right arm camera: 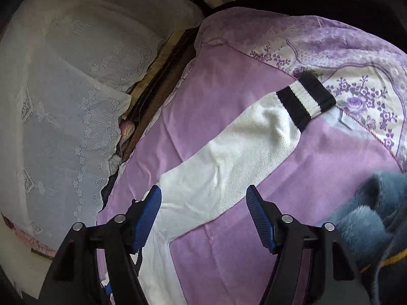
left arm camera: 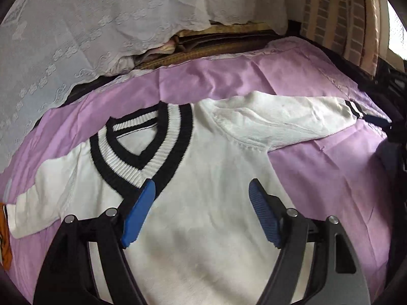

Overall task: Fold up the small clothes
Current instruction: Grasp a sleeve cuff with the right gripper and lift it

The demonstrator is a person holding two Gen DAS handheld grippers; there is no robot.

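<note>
Lying flat: knit white sweater [left arm camera: 203,178]; ribbed black-striped V-collar [left arm camera: 142,150] | lilac sheet [left arm camera: 318,172]

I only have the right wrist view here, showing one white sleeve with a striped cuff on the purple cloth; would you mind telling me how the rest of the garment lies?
Observer: The left wrist view shows the whole white sweater spread flat, front up, with its black-and-white V-neck collar toward the far side.
Operator: Thank you. Is the other sleeve out as well?
Observer: Yes, the other sleeve lies stretched out sideways on the purple cloth, unfolded.
Operator: And where is the left gripper?
Observer: The left gripper hangs over the sweater's chest just below the collar's point, jaws apart, nothing between them.
</note>
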